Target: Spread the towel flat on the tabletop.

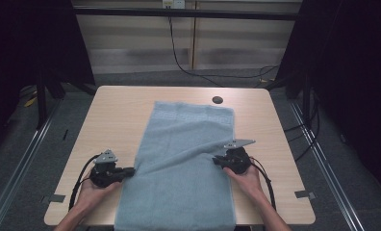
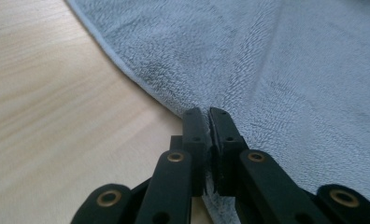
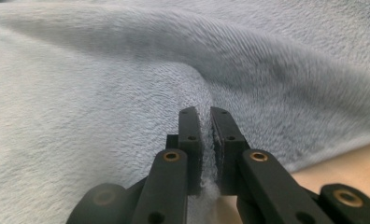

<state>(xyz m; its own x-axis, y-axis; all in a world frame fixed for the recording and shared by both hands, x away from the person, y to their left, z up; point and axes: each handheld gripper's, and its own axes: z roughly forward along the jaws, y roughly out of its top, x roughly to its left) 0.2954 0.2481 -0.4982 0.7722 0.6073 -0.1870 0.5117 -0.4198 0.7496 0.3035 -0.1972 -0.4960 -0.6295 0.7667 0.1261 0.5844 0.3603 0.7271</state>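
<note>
A light blue towel (image 1: 184, 159) lies lengthwise on the wooden table (image 1: 116, 110), its near end hanging over the front edge. My left gripper (image 1: 129, 171) is shut on the towel's left edge (image 2: 192, 105), with the jaws pinching the hem. On the right side, my right gripper (image 1: 217, 160) is shut on the towel's right edge (image 3: 192, 88), and the cloth bunches up into a ridge between the jaws. A raised fold runs across the towel from one gripper toward the other.
A dark round cable hole (image 1: 217, 100) sits in the table near the towel's far right corner. Black cables (image 1: 198, 72) trail on the floor behind the table. Bare wood lies left and right of the towel.
</note>
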